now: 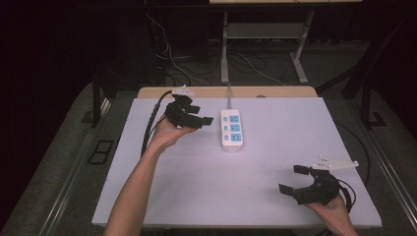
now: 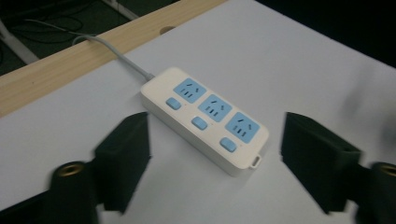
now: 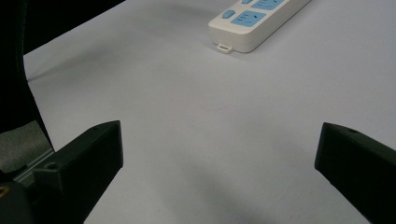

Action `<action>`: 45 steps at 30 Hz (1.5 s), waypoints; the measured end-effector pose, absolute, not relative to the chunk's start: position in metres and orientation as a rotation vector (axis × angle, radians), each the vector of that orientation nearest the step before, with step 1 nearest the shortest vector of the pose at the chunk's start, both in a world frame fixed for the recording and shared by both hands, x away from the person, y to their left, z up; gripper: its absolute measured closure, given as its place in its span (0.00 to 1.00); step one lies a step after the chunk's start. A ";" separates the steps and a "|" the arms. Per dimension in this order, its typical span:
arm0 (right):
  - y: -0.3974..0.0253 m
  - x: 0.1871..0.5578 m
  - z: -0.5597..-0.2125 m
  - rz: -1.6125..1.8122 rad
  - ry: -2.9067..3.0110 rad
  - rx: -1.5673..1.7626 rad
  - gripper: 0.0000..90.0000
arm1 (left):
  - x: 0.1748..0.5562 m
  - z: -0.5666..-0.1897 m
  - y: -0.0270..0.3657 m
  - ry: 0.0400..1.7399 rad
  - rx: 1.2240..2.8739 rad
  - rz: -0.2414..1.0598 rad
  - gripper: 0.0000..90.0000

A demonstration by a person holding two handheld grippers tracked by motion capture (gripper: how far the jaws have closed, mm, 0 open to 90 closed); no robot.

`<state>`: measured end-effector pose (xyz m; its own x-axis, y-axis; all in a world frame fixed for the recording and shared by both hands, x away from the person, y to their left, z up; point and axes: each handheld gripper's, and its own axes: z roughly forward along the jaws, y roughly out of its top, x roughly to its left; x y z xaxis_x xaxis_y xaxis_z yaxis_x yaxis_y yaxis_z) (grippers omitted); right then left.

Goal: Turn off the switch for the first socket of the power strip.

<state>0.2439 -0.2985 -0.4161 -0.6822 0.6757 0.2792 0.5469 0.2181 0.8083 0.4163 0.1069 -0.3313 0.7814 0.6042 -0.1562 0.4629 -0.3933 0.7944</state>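
My left gripper (image 1: 200, 114) hovers just beside the power strip (image 1: 231, 129) near the surface's (image 1: 275, 147) far edge, fingers spread; my right gripper (image 1: 293, 179), fingers spread too, sits at the near right corner.

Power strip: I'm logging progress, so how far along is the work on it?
Nothing looks done yet: the power strip lies flat on the white table with all three sockets empty. In hand: the left gripper is beside it, jaws open and aimed at it. The right gripper is open near the table's front edge. Grasping it is left.
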 end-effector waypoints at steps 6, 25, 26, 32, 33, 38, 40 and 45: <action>-0.298 0.244 -0.416 1.465 2.347 1.182 0.01 | 0.400 -0.329 0.114 0.792 2.055 0.214 0.00; -0.297 0.243 -0.416 1.466 2.352 1.180 0.01 | 0.358 -0.341 0.148 0.849 1.975 0.272 0.00; -0.296 0.243 -0.416 1.465 2.353 1.181 0.01 | 0.355 -0.342 0.149 0.853 1.971 0.274 0.00; -0.296 0.243 -0.416 1.466 2.352 1.183 0.01 | 0.337 -0.350 0.155 0.850 1.949 0.271 0.00; -0.296 0.243 -0.416 1.466 2.352 1.184 0.01 | 0.334 -0.352 0.156 0.849 1.948 0.268 0.00; -0.296 0.242 -0.416 1.466 2.351 1.183 0.01 | 0.319 -0.363 0.161 0.854 1.936 0.264 0.00; -0.295 0.242 -0.416 1.466 2.352 1.180 0.01 | 0.314 -0.367 0.163 0.852 1.933 0.263 0.00; -0.294 0.242 -0.417 1.466 2.355 1.180 0.01 | 0.300 -0.376 0.168 0.857 1.897 0.255 0.00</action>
